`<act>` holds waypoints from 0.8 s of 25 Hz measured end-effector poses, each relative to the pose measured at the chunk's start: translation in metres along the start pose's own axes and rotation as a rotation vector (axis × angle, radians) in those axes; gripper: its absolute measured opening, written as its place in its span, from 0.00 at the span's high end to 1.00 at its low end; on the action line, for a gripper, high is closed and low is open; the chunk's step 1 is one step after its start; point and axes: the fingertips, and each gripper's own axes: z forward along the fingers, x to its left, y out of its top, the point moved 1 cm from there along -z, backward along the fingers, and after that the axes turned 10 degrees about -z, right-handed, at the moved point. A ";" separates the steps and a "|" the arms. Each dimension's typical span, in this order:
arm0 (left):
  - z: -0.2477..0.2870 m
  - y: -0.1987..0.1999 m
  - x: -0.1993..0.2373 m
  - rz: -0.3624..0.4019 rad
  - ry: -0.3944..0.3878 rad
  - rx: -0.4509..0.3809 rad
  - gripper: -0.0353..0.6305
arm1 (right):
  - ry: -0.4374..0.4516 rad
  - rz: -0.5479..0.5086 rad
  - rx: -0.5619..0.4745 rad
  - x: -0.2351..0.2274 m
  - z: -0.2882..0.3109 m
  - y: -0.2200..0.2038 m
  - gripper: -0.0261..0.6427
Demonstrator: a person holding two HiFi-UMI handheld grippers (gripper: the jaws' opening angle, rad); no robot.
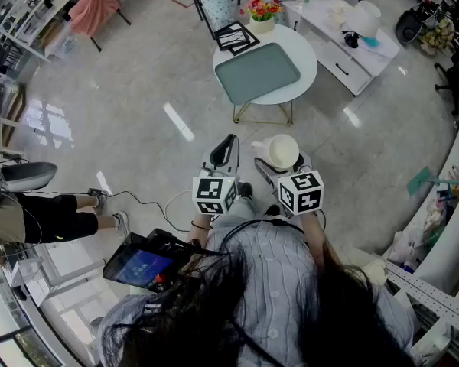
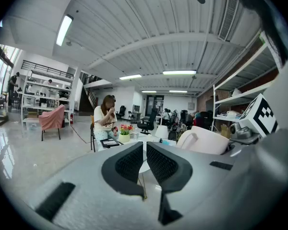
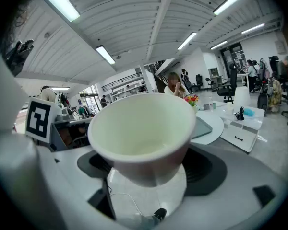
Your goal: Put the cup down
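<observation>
So the round table [image 1: 304,52] with its grey tray [image 1: 258,73] sits well ahead of us, and we reckon we're mid-carry. Our right gripper [image 1: 283,161] is clamped on the white cup [image 3: 141,138], up in the air. Our left gripper [image 2: 144,152] is pinched closed, empty. Next we'd need to get over a surface, lower, then let go.

Open floor [image 1: 176,113] runs from the grippers to the near edge of the round table [image 1: 304,82], so that approach is clear. A flat grey tray [image 1: 258,73] covers the table's middle, and bare rim shows along the near and right edges. At the far edge stand 1 flower pot [image 1: 263,14] and 1 black frame [image 1: 237,37]. A white cabinet [image 1: 344,52] stands just beside the table's right edge. The cup [image 3: 144,128] fills the gap between the right gripper's [image 3: 148,170] jaws. The left gripper's [image 2: 145,164] jaws leave only a slit.
</observation>
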 end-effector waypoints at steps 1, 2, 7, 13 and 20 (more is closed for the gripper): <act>0.002 0.002 0.002 0.002 0.001 -0.006 0.90 | 0.002 -0.004 0.000 -0.001 0.002 0.002 0.35; 0.004 0.004 0.004 0.004 0.002 -0.012 0.90 | 0.004 -0.009 -0.001 -0.001 0.004 0.003 0.35; 0.011 0.006 0.012 -0.004 0.001 -0.018 0.90 | -0.001 -0.036 0.013 -0.001 0.014 0.005 0.35; 0.019 0.007 0.027 -0.003 -0.020 -0.015 0.90 | -0.024 -0.045 0.005 -0.001 0.029 0.011 0.35; 0.026 0.018 0.044 -0.011 -0.046 -0.013 0.90 | -0.048 -0.037 0.001 0.001 0.046 0.025 0.35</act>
